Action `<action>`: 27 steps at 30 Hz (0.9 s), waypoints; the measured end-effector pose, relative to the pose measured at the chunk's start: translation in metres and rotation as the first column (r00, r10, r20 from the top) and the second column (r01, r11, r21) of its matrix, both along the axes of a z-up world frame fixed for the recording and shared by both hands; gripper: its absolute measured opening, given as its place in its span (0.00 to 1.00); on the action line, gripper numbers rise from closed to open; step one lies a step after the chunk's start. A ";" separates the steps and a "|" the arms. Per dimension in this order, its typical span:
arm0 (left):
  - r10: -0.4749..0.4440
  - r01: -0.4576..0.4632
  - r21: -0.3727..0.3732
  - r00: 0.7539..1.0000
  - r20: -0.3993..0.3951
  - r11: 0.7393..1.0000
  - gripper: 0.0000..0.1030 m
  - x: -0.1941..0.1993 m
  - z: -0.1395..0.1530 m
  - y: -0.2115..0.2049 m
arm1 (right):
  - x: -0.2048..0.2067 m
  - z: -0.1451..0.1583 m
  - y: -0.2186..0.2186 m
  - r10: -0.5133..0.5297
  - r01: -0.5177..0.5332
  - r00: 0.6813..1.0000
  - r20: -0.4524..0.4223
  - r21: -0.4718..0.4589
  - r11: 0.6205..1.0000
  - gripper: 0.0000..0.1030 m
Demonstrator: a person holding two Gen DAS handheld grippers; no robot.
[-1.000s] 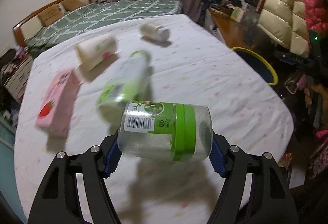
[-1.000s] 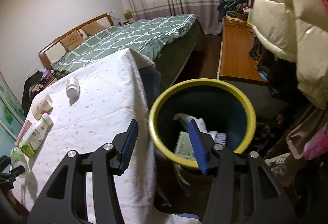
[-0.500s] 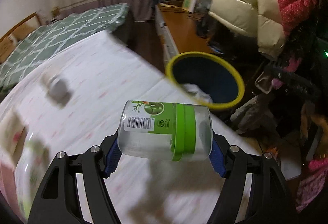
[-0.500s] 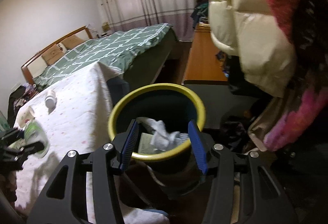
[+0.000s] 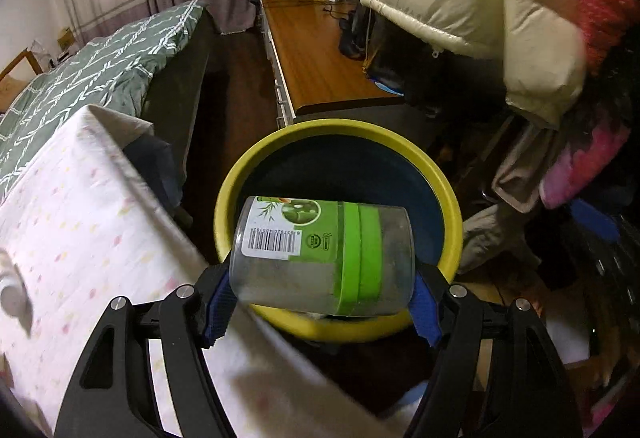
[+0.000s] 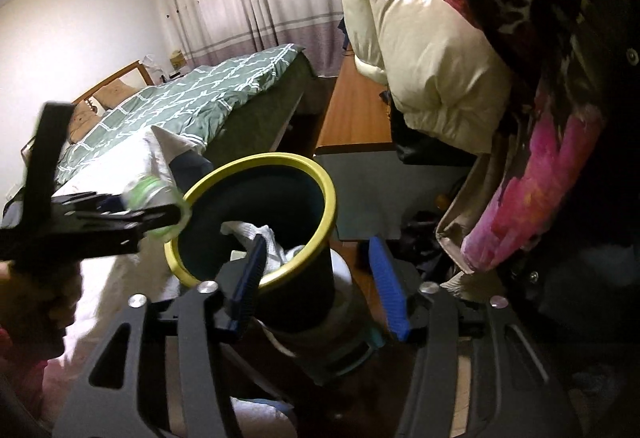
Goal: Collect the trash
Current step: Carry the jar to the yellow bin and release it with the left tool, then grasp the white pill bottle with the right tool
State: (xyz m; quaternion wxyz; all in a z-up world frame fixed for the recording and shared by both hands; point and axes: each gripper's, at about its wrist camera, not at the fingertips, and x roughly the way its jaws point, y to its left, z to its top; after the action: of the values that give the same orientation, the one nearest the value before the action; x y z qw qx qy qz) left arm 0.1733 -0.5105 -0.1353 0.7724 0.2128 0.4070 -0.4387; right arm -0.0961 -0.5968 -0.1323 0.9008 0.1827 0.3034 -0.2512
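We judge the main risk to be a miss: the clear jar (image 5: 324, 258) lies sideways between the left gripper's (image 5: 322, 298) blue pads, and in the right wrist view it sits at the near-left edge of the bin's yellow rim (image 6: 256, 161), not over the bin's centre. Let go here, it could strike the rim and bounce to the floor or back onto the tabletop (image 5: 80, 222) beside the bin. The smooth round wall could also slip in the pads. The left gripper is clenched end to end on the jar, reaching level from the tabletop side of the bin. Our right gripper (image 6: 318, 286) hangs on the bin's near side, tilted down toward it, its jaws spread apart and holding nothing. White crumpled paper (image 6: 264, 238) already lies inside the bin.
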 end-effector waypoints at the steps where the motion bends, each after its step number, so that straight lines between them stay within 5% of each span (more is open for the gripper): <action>1: 0.004 -0.004 0.004 1.000 0.000 1.000 0.74 0.003 -0.003 -0.006 | 0.000 -0.001 0.000 -0.006 0.006 1.000 -0.001 -0.003 1.000 0.56; 3: 0.028 -0.028 -0.001 0.999 0.016 1.000 0.88 0.009 -0.005 -0.012 | -0.001 -0.002 0.001 -0.011 0.011 1.000 -0.004 -0.008 1.000 0.56; 9: 0.099 -0.098 -0.093 0.995 0.008 0.991 0.91 0.009 0.022 0.026 | 0.004 -0.002 0.009 0.003 -0.003 1.000 -0.010 -0.012 1.000 0.56; 21: 0.265 -0.234 -0.210 0.955 0.132 0.949 0.95 -0.050 0.086 0.218 | 0.037 -0.001 0.048 0.123 -0.123 0.992 -0.015 -0.007 0.992 0.56; 27: 0.418 -0.380 -0.235 0.898 0.139 0.894 0.95 -0.063 0.092 0.318 | 0.061 0.008 0.085 0.219 -0.219 0.976 -0.020 -0.023 0.975 0.56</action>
State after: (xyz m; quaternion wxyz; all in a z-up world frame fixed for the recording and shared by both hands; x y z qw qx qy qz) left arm 0.1108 -0.1920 -0.0430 0.8983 0.0847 0.3215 -0.2873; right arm -0.0353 -0.5115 -0.1242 0.9226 0.1345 0.3264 -0.1558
